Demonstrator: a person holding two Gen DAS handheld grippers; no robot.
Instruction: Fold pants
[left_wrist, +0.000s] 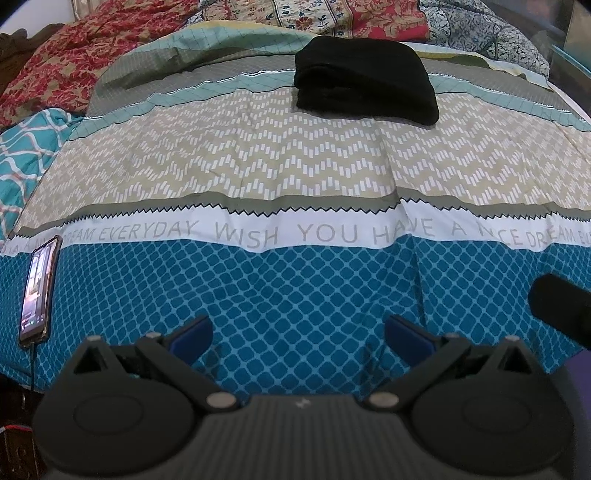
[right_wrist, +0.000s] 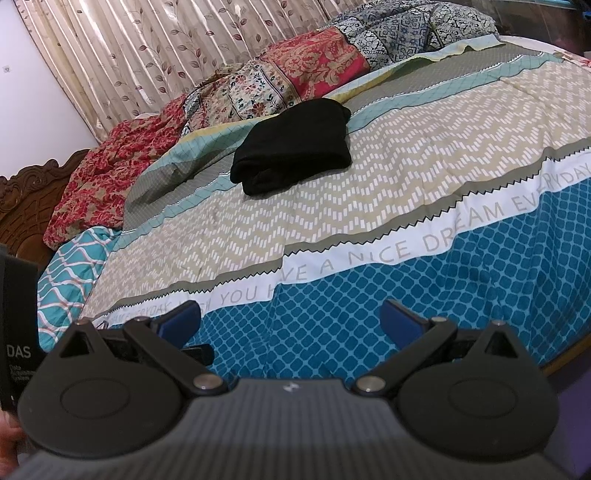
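both grippers, left gripper (left_wrist: 297, 332) and right gripper (right_wrist: 290, 319), hang spread and empty over the blue edge of the bedspread (left_wrist: 295, 291), apparently backed off because the pants (left_wrist: 364, 79) lie folded near the far pillows; a phone (left_wrist: 37, 291) rests nearby.

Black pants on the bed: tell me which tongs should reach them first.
Left, marginally. The black pants lie straight ahead of the left tongs, near centre in that view. From the right tongs they sit left of centre, so reaching needs angling across. Both tongs are open and well short.
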